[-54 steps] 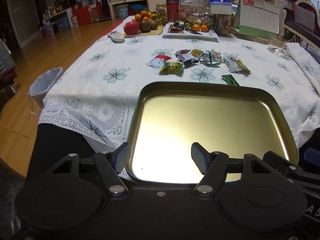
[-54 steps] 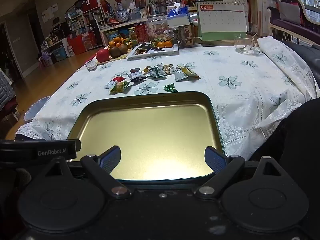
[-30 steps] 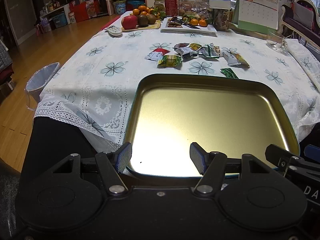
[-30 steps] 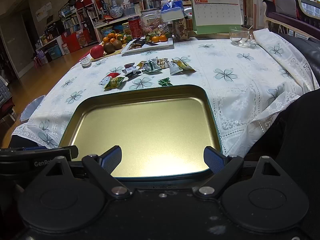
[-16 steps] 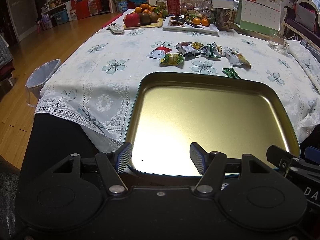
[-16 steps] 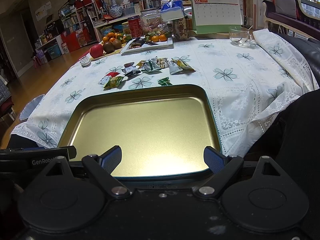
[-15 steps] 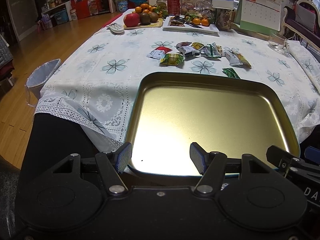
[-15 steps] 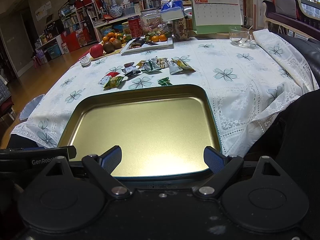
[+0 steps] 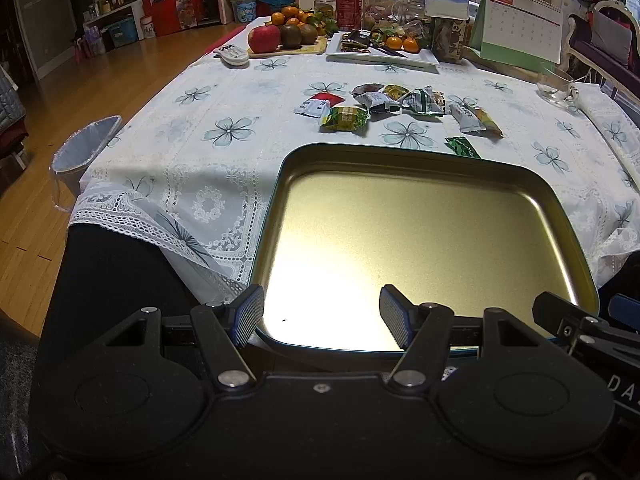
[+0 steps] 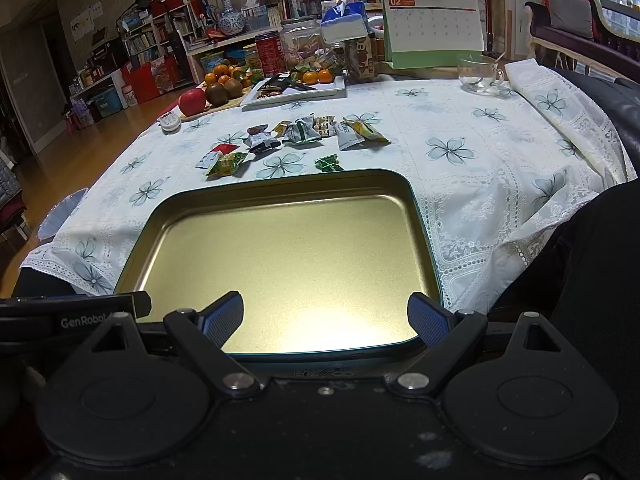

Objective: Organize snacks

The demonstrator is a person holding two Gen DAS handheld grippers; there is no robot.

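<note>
Your left gripper [image 9: 322,312] and right gripper [image 10: 326,318] are both hovering with jaws spread wide, gripping nothing, over the near rim of the empty gold tray [image 9: 560,200]. It is sitting on the desk's floral lace cloth [image 9: 224,140]. The wrapped snacks [image 9: 400,106] are lying scattered just beyond it; fruit [image 9: 280,34] and a calendar [image 10: 432,24] are standing farther back.
</note>
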